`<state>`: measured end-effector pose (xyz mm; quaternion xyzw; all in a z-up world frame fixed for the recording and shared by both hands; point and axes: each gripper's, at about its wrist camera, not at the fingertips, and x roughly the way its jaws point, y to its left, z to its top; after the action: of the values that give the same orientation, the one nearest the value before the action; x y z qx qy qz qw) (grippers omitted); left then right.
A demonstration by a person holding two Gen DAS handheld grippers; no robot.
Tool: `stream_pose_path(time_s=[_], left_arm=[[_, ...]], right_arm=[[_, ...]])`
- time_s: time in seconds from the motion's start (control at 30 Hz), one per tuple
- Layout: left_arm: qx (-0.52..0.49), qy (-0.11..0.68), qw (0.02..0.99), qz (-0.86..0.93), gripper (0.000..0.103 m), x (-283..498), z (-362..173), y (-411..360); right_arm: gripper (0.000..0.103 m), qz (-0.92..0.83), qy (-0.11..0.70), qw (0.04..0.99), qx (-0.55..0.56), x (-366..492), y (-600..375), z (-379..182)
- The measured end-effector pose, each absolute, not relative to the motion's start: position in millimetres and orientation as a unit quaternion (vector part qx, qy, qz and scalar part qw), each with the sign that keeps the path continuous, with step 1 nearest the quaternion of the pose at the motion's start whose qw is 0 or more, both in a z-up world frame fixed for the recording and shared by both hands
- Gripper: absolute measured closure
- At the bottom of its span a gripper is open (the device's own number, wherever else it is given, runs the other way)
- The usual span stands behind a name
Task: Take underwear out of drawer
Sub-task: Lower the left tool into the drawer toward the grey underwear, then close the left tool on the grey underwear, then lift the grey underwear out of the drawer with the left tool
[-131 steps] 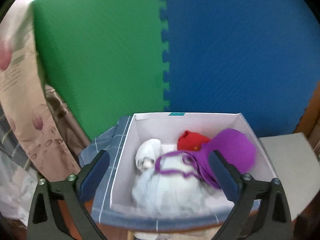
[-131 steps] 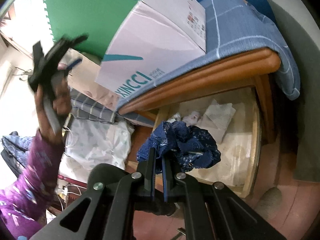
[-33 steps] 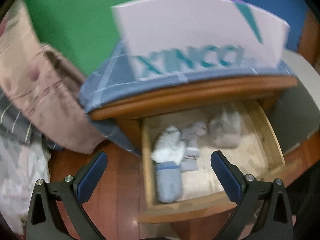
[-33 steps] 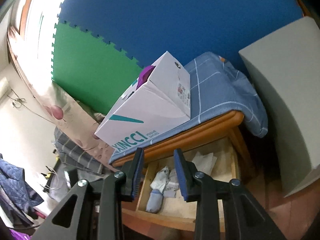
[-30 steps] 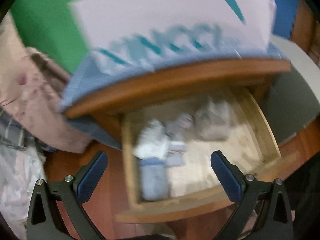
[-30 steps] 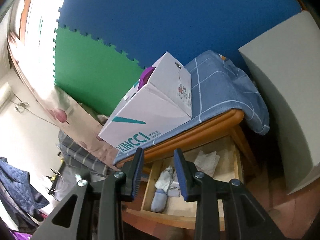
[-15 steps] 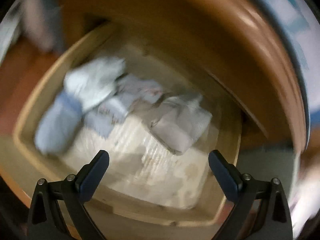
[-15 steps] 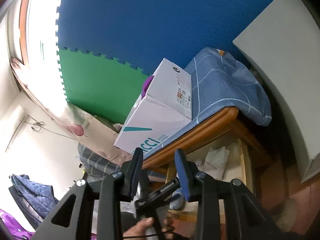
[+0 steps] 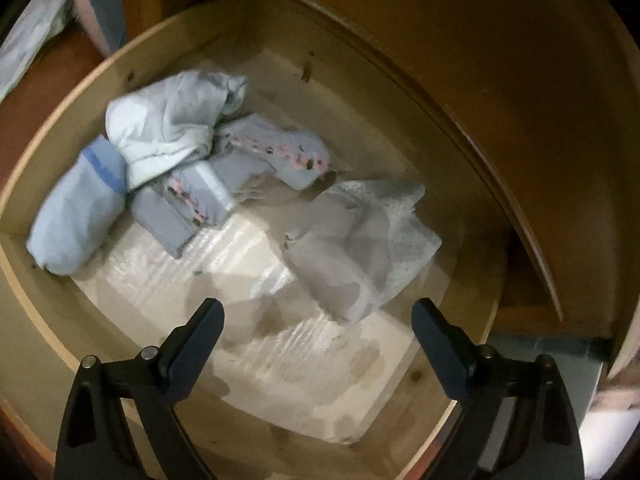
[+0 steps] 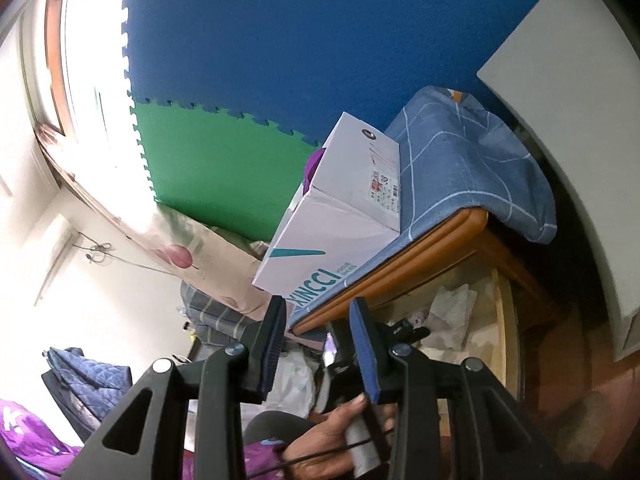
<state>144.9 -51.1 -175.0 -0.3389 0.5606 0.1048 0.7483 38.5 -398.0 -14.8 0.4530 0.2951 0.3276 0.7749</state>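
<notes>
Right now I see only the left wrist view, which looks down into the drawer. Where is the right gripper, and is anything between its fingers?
Observer: The right gripper is held back from the drawer and points toward it from the side. Its fingers stand partly apart with nothing between them.
Operator: Thank you. What stands above the drawer? My view shows only brown wood there.
Observer: A white box stands on a blue checked cloth that covers the top. Something purple shows above the box's rim.
</notes>
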Motion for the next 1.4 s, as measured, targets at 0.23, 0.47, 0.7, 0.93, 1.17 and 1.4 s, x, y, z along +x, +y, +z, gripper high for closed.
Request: stream_pose_path(time_s=[0.23,0.47,0.7,0.93,1.17,1.4], left_arm=[[-0.417,0.581,0.687,0.126,0.011,150.7,-205.4,-53.0],[-0.424,0.562,0.692,0.163,0.01,164.6,-213.8,-51.1],[-0.427,0.57,0.68,0.175,0.007,179.0,-235.4,-58.4],[-0.434,0.583,0.673,0.141,0.07,197.1,-234.3,-64.5],[-0.452,0.578,0.664,0.145,0.083,172.4,-221.2,-53.7],[-0.428,0.557,0.706,0.092,0.083,142.5,-179.6,-45.4]], right_arm=[[0.068,0.342,0.291,0.756,0.477,38.7,-408.3,-19.7],[0.068,0.356,0.297,0.741,0.486,40.4,-411.7,-24.7],[0.068,0.363,0.302,0.724,0.503,43.9,-416.0,-31.8],[0.068,0.358,0.307,0.709,0.525,46.9,-418.1,-38.9],[0.068,0.348,0.31,0.71,0.528,47.3,-418.8,-41.1],[0.063,0.334,0.329,0.719,0.513,48.4,-410.3,-42.2]])
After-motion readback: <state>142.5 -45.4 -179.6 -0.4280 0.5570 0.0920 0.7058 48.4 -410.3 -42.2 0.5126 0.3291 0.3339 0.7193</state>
